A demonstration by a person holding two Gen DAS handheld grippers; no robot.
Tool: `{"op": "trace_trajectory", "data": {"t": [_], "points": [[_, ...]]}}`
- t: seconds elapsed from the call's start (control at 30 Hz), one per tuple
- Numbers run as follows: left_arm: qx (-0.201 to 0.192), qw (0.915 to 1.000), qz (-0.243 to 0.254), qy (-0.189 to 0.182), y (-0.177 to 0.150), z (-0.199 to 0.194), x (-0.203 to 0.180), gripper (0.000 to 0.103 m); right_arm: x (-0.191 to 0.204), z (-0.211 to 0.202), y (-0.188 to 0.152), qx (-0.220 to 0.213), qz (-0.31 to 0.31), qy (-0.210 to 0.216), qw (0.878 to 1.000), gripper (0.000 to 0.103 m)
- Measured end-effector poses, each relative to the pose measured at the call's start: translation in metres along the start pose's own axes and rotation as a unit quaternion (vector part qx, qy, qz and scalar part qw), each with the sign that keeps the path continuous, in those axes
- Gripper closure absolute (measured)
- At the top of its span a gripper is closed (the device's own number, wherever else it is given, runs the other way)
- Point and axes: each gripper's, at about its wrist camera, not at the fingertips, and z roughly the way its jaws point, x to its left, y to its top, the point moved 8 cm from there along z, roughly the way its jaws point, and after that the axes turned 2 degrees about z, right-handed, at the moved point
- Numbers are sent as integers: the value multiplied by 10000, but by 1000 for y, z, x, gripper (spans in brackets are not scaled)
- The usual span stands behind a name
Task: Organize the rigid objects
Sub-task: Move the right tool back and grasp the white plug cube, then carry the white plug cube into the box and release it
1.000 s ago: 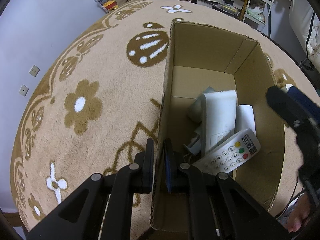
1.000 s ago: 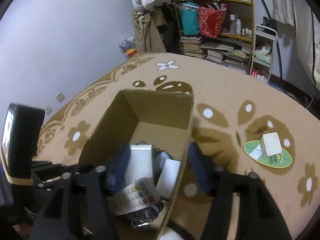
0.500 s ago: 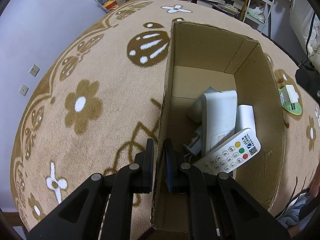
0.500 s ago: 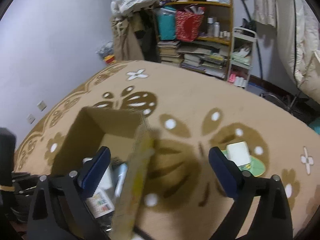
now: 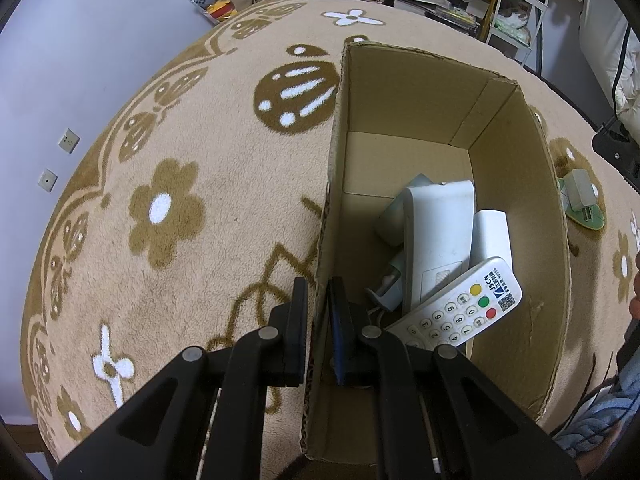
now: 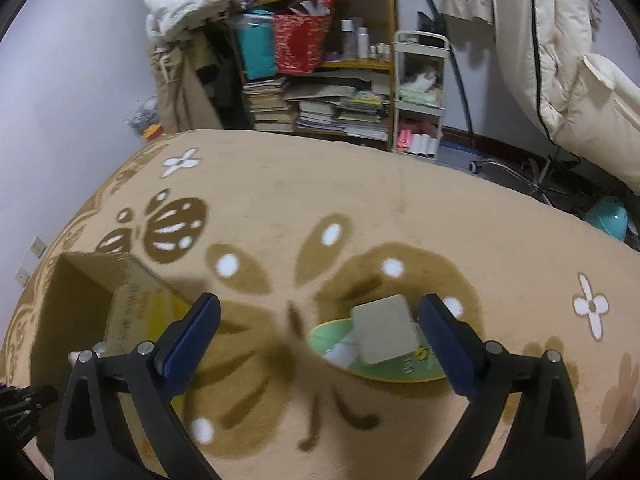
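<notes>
An open cardboard box [image 5: 516, 168] stands on the carpet. It holds a white remote [image 5: 460, 312], a long white device [image 5: 436, 232] and other white pieces. My left gripper [image 5: 318, 320] is shut on the box's left wall near the front corner. A white charger block [image 6: 384, 330] lies on a green oval card [image 6: 400, 372] on the carpet to the right of the box; it also shows in the left wrist view [image 5: 580, 192]. My right gripper [image 6: 316, 340] is open and empty, wide apart, just short of the charger. The box [image 6: 120, 320] sits at its left.
The tan carpet [image 6: 360, 208] with brown butterfly and flower patterns covers the floor. A cluttered bookshelf [image 6: 320, 60], a white cart [image 6: 420, 92] and a chair [image 6: 580, 92] stand at the far side. A wall [image 5: 80, 40] runs along the left.
My right gripper has risen out of the box, swung right and come close to the charger on the green card. My left gripper stays clamped on the box wall.
</notes>
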Motion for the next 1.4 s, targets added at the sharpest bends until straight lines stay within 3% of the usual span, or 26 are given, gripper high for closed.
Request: {"op": "trace_trajectory", "data": {"t": [0.47,0.57,0.63,0.7,1.0,1.17,1.4], "points": [[6,10000,35,34,0,2,-2,92,-41,48,-25,441,228,-236,9985,0],[18,10000,57,56,-1,3,-2,92,-44,55,-33,503,205,-248,9982,14],[24,10000,36,31,0,3,-1,92,-45,62,-39,645,107,-277,9975,39],[29,10000,20,9,0,3,0,92,-47,66,-45,736,47,-263,9969,52],[31,10000,15,5,0,3,0,92,-53,59,-47,618,33,-428,9972,54],[33,10000,18,8,0,3,0,92,-46,48,-39,500,126,-233,9984,54],[34,10000,21,8,1,4,1,92,-6,16,-11,159,28,443,9989,54]]}}
